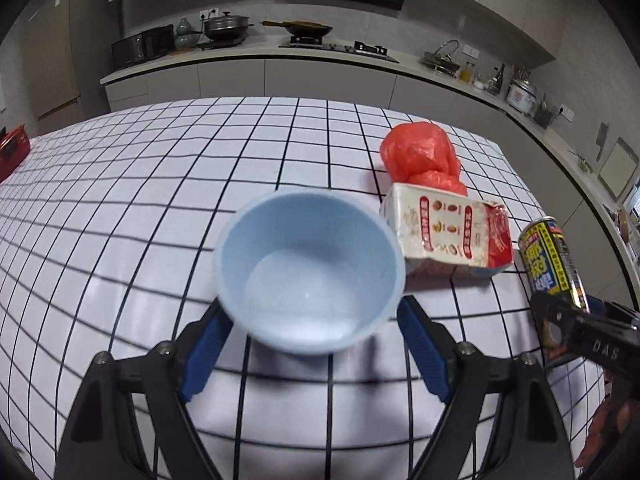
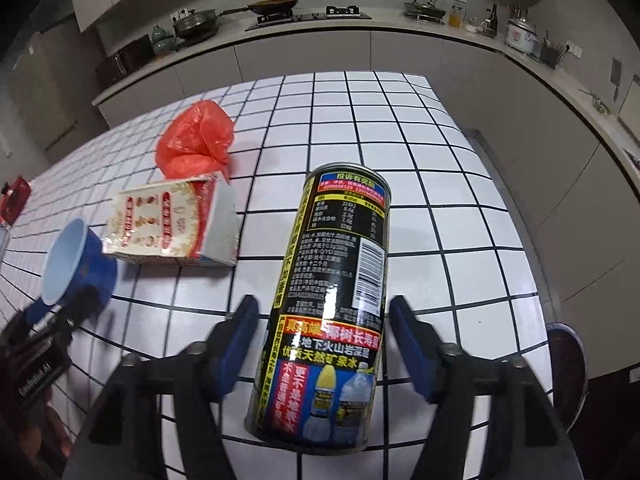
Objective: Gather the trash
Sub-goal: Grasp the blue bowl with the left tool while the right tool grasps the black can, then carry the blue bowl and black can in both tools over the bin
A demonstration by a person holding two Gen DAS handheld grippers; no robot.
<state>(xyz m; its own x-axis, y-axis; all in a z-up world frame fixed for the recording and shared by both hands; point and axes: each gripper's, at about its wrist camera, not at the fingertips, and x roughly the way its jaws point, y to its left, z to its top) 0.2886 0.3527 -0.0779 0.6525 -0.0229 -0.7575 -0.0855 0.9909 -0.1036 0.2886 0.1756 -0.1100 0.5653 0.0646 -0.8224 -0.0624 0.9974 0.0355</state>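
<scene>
Although three pieces of trash are in view, none appears collected yet: the blue cup (image 1: 308, 272) that looks meant to receive them shows a bare inside, so the task seems to be at its start. The left gripper (image 1: 310, 344) holds that cup by its lower body, blue pads against both sides, its mouth tilted toward the camera above the tiled surface (image 1: 160, 200). The right gripper (image 2: 322, 344) straddles the tall black-and-yellow can (image 2: 332, 300), which stands upright on the surface; its jaws are at a middling width, and a narrow gap shows on each side, so the pads do not seem to press it yet. Still to be gathered are that can, the torn cardboard box (image 1: 444, 232) lying just beside the cup, and the crumpled red plastic bag (image 1: 420, 156) touching the box's far end. The box lies between cup and can, so bringing the two together likely means lifting over or around it. Well behind, a kitchen counter (image 1: 256, 56) carries pots and a stove, out of the way.
</scene>
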